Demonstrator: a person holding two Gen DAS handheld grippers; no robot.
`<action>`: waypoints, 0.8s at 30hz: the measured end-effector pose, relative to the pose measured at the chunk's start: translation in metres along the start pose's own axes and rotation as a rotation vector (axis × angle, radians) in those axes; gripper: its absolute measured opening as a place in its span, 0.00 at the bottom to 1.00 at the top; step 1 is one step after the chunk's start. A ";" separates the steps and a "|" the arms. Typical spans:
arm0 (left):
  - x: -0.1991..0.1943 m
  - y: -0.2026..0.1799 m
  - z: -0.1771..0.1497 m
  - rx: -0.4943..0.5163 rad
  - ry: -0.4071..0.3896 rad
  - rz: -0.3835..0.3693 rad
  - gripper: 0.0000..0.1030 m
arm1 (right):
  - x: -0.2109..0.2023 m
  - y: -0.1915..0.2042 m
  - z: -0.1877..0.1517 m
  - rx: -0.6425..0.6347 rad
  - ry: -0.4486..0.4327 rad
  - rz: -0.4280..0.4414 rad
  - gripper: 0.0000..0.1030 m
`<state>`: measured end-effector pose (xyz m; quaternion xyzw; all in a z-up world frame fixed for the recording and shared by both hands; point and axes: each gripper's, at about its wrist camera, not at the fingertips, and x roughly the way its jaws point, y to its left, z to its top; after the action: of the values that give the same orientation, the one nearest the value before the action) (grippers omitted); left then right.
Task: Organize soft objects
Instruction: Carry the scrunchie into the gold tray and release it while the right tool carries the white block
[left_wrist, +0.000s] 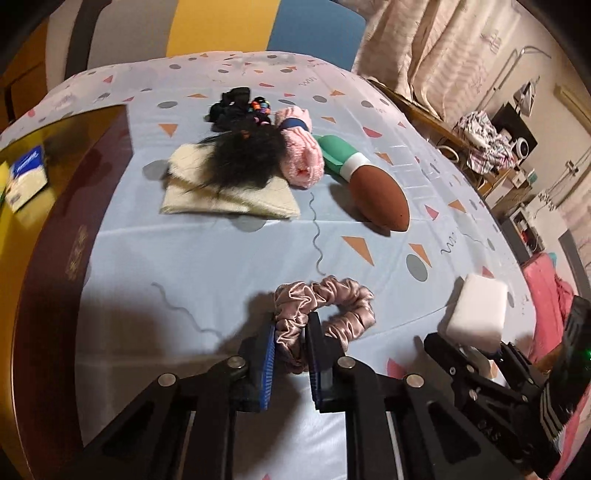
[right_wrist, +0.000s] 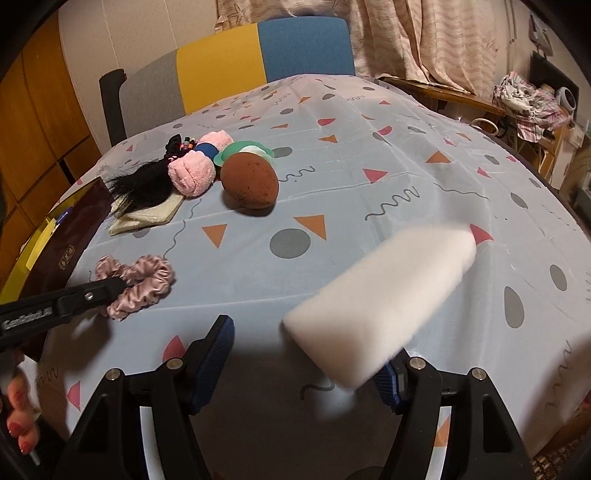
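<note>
pink satin scrunchie (left_wrist: 325, 314) lies near the tablecloth's (left_wrist: 207, 258) front edge, clear cloth betw it & far pile. left gripper (left_wrist: 291, 345) clamped on its bunched side. right gripper (right_wrist: 306, 363) half-open, white sponge block (right_wrist: 384, 295) against right pad only.

A dark red box (left_wrist: 77, 206) is lying at the table's left edge; a chair (right_wrist: 258, 55) is standing behind its far edge, curtains (right_wrist: 424, 37) hanging beyond.
</note>
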<state>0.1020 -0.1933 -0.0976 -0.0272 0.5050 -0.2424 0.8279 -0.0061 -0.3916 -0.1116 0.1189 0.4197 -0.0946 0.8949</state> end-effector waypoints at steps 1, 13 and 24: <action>-0.001 0.002 -0.001 -0.006 0.001 -0.007 0.13 | -0.001 -0.001 0.000 0.005 -0.004 -0.005 0.59; -0.027 0.013 -0.006 -0.040 -0.046 -0.062 0.13 | -0.044 -0.018 -0.009 0.068 0.043 0.222 0.67; -0.065 0.015 -0.004 -0.039 -0.125 -0.119 0.13 | -0.026 -0.041 0.018 0.349 0.143 0.016 0.91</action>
<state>0.0803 -0.1513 -0.0506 -0.0881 0.4545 -0.2792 0.8413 -0.0199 -0.4339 -0.0856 0.2819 0.4587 -0.1502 0.8292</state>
